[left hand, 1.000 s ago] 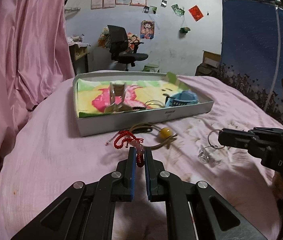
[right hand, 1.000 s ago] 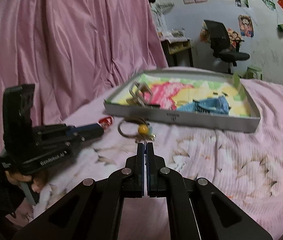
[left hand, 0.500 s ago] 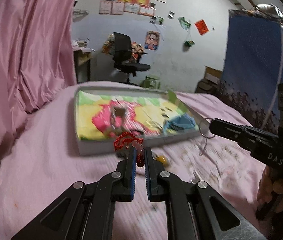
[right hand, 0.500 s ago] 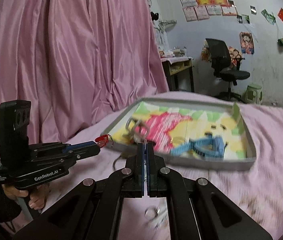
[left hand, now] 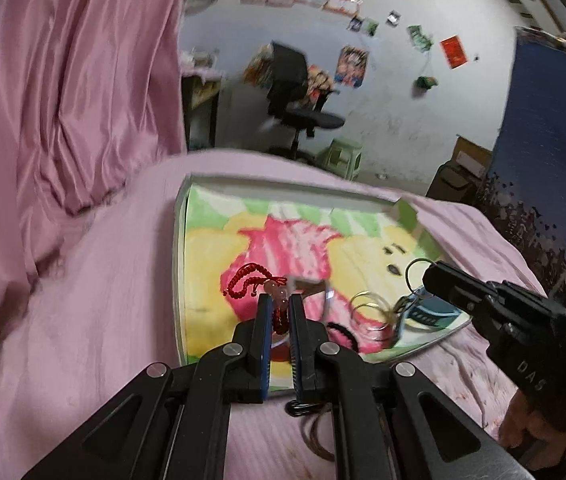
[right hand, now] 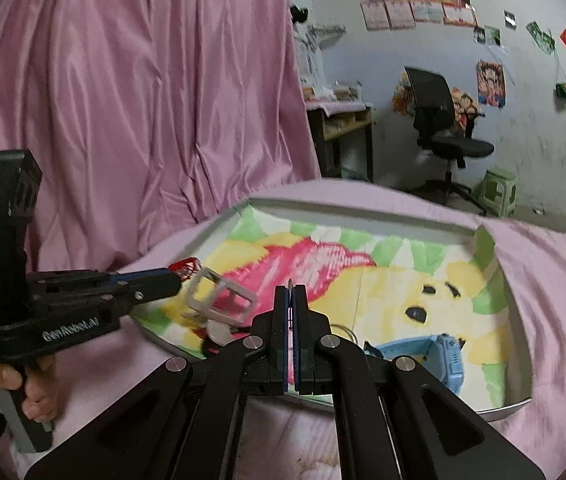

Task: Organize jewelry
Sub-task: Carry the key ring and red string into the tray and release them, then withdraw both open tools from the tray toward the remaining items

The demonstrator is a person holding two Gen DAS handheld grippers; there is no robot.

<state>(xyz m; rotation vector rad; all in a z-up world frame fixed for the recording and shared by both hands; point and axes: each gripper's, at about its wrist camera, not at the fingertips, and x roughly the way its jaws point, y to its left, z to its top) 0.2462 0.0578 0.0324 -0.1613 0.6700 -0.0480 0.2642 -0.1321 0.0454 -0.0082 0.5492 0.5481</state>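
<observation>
A shallow white tray (left hand: pixel 181 264) with a bright pink, yellow and green lining lies on the pink bed. My left gripper (left hand: pixel 279 304) hovers over its near left part, shut on a red beaded bracelet (left hand: pixel 249 280) that loops out ahead of the fingers. In the right wrist view the same gripper (right hand: pixel 179 276) comes in from the left with the red bracelet (right hand: pixel 185 266) at its tip. My right gripper (right hand: pixel 291 296) is shut on a thin metal ring (left hand: pixel 417 270), held over the tray's right side near a blue watch (right hand: pixel 431 356).
Inside the tray sit a pale frame-shaped stand (right hand: pixel 223 296), thin bangles (left hand: pixel 369 304) and a black hair tie (left hand: pixel 343 334). A cord loop (left hand: pixel 315 432) lies on the bed under my left gripper. A pink curtain (right hand: pixel 143 100) hangs left; an office chair (right hand: pixel 443 120) stands behind.
Both grippers rose from the bed and moved forward over the tray, the left carrying the red bracelet, the right carrying the metal ring. The yellow-bead cord stayed on the bed.
</observation>
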